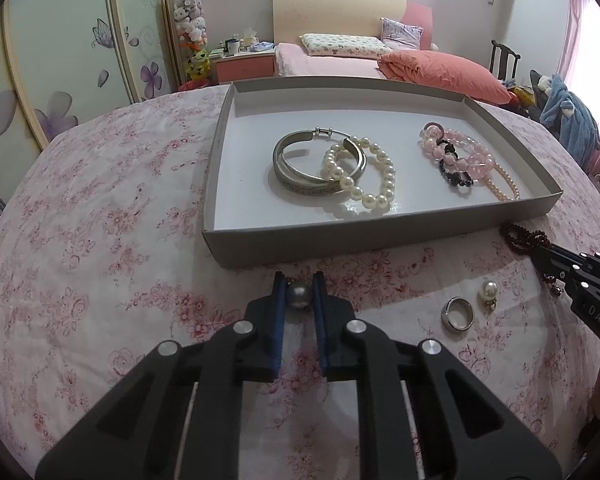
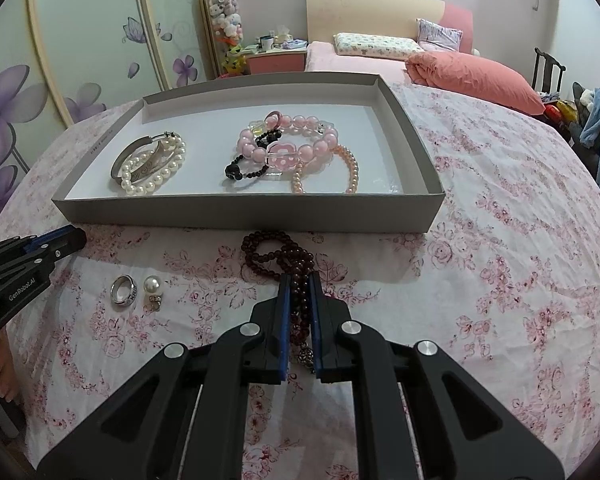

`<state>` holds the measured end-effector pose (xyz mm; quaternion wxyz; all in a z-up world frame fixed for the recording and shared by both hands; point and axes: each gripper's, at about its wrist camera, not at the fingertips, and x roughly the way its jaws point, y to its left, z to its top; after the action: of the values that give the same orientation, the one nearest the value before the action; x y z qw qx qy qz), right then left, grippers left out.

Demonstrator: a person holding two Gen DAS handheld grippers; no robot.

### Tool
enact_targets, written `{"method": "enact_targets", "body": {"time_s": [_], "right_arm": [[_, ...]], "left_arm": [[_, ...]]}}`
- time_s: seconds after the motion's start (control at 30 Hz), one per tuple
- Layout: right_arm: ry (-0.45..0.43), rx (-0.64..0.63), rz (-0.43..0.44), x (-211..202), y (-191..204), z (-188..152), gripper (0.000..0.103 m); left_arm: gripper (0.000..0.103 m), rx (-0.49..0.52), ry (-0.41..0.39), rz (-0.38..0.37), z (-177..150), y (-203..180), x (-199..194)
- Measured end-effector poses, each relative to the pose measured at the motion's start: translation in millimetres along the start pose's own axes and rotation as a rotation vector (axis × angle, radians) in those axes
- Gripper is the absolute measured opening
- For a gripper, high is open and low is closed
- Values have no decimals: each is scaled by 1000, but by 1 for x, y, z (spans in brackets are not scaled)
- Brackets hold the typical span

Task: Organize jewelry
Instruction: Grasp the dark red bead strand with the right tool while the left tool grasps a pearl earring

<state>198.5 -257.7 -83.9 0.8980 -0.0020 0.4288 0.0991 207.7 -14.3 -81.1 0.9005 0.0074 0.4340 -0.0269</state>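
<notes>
The flowered bedcover (image 1: 100, 240) fills the lower part of both views, and the grey tray (image 1: 340, 246) lies on it, in the upper middle of the frame. In my judgement the task is a little over half done: five pieces already lie inside the tray. These are the silver bangle (image 1: 300, 160) with the white pearl bracelet (image 1: 374, 176) across it, then the pink bead bracelet (image 2: 300, 140), a small black bead bracelet (image 2: 244, 170) and the thin peach pearl bracelet (image 2: 340, 168) in a second heap.

Four pieces are still outside, on the cover in front of the tray. The right gripper (image 2: 299, 280), at the lower middle of its view, is closed on the dark red bead necklace (image 2: 276, 254); its loop lies just in front of the tray wall. The left gripper (image 1: 299, 280) has its pads pressed on a grey pearl (image 1: 299, 295), low on the cover. The steel ring (image 2: 123, 289) and the white pearl earring (image 2: 153, 286) lie side by side, untouched, between the two grippers.

The near wall of the tray stands in the way, so I think both pieces must be lifted over it. The long necklace could drag against this wall.
</notes>
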Motion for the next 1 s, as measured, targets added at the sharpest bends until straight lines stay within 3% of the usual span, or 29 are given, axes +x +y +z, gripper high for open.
{"method": "enact_targets", "body": {"time_s": [0.57, 0.77, 1.0], "right_arm": [[-17, 48, 45, -7, -6, -4, 9], [-96, 88, 96, -34, -8, -4, 9], [-205, 104, 133, -66, 0, 1, 9]], "left_arm": [[14, -35, -8, -43, -8, 8, -7], [14, -52, -30, -54, -18, 15, -24], [14, -42, -132, -45, -20, 7, -57]]}}
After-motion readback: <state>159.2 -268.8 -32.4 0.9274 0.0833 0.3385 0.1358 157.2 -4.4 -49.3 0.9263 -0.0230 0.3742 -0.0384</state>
